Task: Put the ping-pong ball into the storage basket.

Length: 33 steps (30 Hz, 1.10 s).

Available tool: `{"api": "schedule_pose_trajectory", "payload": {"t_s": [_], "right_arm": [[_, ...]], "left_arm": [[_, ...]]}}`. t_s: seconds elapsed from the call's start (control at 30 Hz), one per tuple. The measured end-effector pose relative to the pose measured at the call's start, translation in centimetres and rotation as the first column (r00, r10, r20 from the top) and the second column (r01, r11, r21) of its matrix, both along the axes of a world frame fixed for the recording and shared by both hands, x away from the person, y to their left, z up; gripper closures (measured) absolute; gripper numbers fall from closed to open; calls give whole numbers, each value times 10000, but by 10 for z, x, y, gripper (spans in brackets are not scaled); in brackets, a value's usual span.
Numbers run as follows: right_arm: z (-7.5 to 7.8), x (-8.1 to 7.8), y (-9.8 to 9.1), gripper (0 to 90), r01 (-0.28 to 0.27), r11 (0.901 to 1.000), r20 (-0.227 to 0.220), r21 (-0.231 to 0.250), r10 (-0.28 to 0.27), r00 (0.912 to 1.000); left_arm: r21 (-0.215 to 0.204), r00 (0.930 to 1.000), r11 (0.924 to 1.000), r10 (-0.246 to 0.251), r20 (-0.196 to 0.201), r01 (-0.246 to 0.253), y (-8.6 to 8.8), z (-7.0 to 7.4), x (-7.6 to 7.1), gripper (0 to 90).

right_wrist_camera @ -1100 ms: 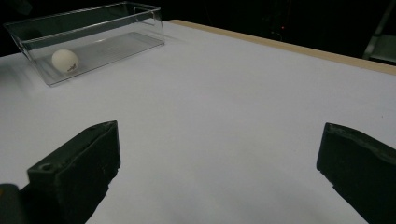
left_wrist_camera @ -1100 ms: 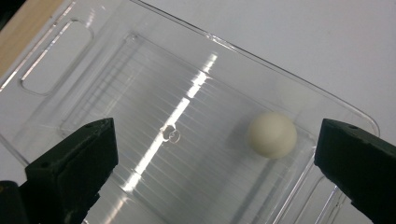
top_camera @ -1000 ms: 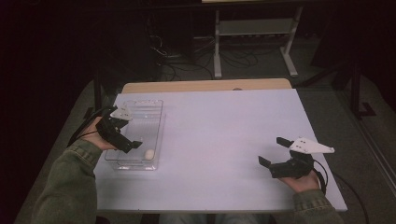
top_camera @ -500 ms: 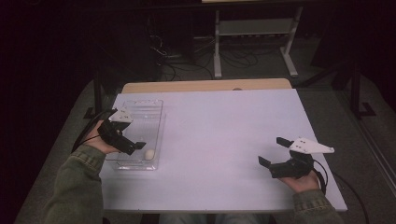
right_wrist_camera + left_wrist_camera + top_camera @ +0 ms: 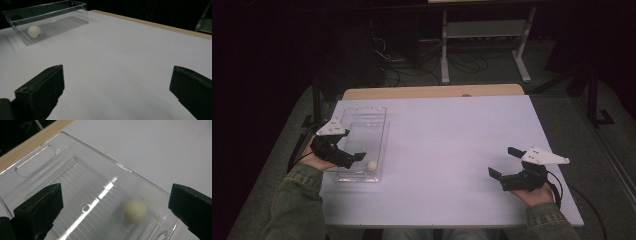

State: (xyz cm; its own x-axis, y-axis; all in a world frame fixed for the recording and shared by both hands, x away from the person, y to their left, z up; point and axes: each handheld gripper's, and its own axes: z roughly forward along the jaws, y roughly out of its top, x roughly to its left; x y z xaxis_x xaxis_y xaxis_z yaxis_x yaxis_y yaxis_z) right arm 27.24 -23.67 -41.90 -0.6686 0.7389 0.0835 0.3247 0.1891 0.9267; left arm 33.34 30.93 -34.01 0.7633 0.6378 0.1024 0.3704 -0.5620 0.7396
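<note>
Two black jaws of the left hand-held gripper (image 5: pixel 115 220) stand wide apart at the lower corners of the frame. Between them, lower right of centre, a pale ball (image 5: pixel 135 210) lies inside a clear plastic tray (image 5: pixel 35 163), apparently resting on its ribbed floor. The white surface (image 5: pixel 155 147) fills the upper right.

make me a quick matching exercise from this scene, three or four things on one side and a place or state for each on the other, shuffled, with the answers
Things
1. white ball
2. clear tray
3. left gripper
4. right gripper

Places or states
A. open, over the bare white tabletop on the person's right
B. lying inside the tray, at its near end
C. open, over the tray just beside the ball
D. standing on the left part of the table, lengthwise away from the person

Pairs: 1-B, 2-D, 3-C, 4-A
</note>
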Motion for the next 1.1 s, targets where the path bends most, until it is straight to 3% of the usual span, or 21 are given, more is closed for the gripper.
{"api": "schedule_pose_trajectory", "payload": {"t_s": [0.37, 0.5, 0.57, 0.6, 0.73, 0.87, 0.93, 0.97, 1.03, 1.07, 1.1], "right_arm": [[0, 0, 0, 0, -15, 10000, 0, 3, 15, 10000], [0, 0, 1, 0, -26, 10000, 11, -6, 26, 10000], [0, 0, 0, 0, -22, 10000, 14, -5, 22, 10000], [0, 0, 0, 0, -22, 10000, 14, -5, 22, 10000], [0, 0, 0, 0, -19, 10000, 11, -6, 19, 10000], [0, 0, 0, 0, -15, 10000, 16, -6, 15, 10000], [0, 0, 0, 0, -15, 10000, 7, -5, 15, 10000], [0, 0, 0, 0, -17, 10000, 12, -6, 17, 10000], [0, 0, 0, 0, -7, 10000, 1, -3, 7, 10000], [0, 0, 0, 0, -6, 10000, 2, -4, 6, 10000], [0, 0, 0, 0, -9, 10000, 4, -6, 9, 10000]], "left_arm": [[-1061, 9938, 9914, 849, 719, -770, 8, -2, -11, 0], [-1596, 9856, 9808, 1300, 1076, -1120, 10, -3, -17, 0], [-1596, 9856, 9808, 1300, 1076, -1120, 10, -3, -17, 0], [-1928, 9800, 9727, 1550, 1251, -1293, 11, -5, -20, 0], [-2179, 9747, 9647, 1797, 1329, -1481, 12, -11, -23, 0], [-2892, 9659, 9418, 2183, 1389, -1713, 18, -14, -27, 0], [-3593, 9613, 9165, 2386, 1378, -1760, 21, -15, -30, 0], [-3805, 9600, 9078, 2441, 1369, -1765, 21, -15, -32, 0], [-4061, 9541, 8958, 2600, 1488, -1807, 21, -16, -35, 0], [-4127, 9531, 8928, 2625, 1509, -1806, 21, -17, -37, 0], [-4095, 9467, 8927, 2758, 1666, -1880, 21, -18, -39, 0]]}}
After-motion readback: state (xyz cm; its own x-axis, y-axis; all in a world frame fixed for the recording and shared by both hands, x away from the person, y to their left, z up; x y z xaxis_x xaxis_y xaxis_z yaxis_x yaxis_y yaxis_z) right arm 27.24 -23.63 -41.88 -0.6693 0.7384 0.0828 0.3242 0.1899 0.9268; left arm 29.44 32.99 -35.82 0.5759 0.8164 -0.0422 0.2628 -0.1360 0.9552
